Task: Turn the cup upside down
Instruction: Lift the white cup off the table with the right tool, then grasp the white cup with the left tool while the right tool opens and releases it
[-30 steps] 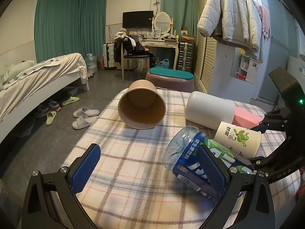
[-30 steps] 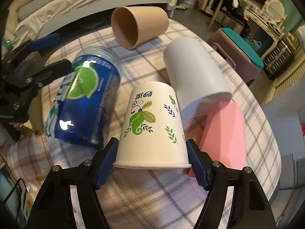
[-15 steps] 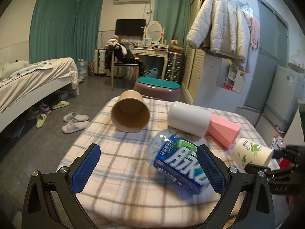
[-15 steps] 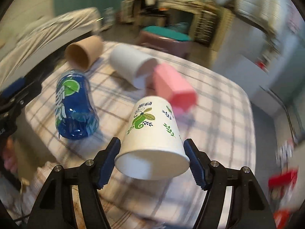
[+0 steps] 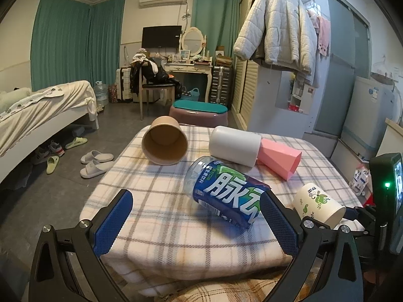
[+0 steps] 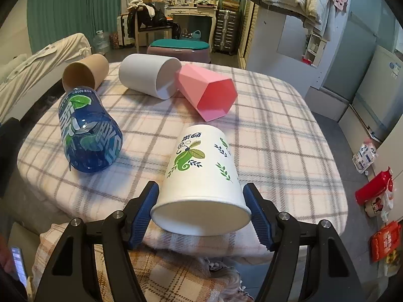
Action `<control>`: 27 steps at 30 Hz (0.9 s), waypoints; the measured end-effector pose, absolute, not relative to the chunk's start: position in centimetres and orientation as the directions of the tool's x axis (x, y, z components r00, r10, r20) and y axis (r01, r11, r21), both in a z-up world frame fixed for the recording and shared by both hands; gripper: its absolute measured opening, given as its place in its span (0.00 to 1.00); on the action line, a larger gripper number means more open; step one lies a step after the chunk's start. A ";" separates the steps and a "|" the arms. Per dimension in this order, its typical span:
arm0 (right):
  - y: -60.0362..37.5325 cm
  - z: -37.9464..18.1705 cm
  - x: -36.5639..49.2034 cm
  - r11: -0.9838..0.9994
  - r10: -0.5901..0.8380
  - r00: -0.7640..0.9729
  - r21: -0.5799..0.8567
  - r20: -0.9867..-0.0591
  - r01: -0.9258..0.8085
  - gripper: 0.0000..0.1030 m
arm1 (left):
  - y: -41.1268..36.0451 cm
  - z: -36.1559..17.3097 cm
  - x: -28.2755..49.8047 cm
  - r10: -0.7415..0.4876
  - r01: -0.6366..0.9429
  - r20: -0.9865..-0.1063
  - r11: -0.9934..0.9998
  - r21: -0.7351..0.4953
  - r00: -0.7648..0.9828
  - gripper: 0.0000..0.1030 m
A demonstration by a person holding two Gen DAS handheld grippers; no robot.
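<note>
Grasp done: right hand-held gripper (image 6: 201, 211) pinching the paper cup (image 6: 201, 176), lifted near the blue bottle (image 6: 88, 130), mouth facing camera. Left hand-held gripper (image 5: 194, 224) spread, empty. Inverting and setting on the counter (image 6: 277, 125) left.

blue bottle (image 5: 225, 194) label "脉动", "600"

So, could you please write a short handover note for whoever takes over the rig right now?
Right claw: shut on the leaf-print paper cup, held tilted above the near edge of the plaid table, mouth toward the camera.
Left claw: open, holding nothing.
On the table, lying on their sides: brown cup, white cup, pink cup, blue bottle.
Done: cup picked up.
Left: turn it mouth-down and set it on the table.
</note>
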State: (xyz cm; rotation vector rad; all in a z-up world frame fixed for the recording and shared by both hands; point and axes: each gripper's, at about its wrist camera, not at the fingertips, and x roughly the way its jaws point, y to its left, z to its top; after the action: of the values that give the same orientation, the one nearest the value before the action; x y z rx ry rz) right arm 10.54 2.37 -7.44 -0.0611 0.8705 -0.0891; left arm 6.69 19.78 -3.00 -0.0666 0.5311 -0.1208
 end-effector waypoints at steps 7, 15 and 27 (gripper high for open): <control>2.0 -6.3 9.1 1.000 -0.023 0.694 -0.021 -0.719 0.011 0.92 | 18.2 -2.0 6.8 -0.106 0.094 -0.509 0.994 -0.049 0.854 1.00; -0.9 -1.8 6.7 1.000 0.001 0.765 -0.020 -0.644 -0.018 0.92 | 14.6 0.4 6.9 -0.124 0.137 -0.524 0.990 -0.013 0.843 1.00; -10.2 -0.7 5.5 0.997 -0.066 0.786 -0.010 -0.614 0.077 0.92 | 5.3 1.7 10.8 -0.208 0.289 -0.688 0.957 0.003 0.695 1.00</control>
State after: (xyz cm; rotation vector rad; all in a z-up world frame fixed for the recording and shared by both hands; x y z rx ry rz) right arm 5.48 -10.19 -0.71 0.0161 0.6615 -0.0772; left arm 10.76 5.30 1.73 0.1138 0.7529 -0.2777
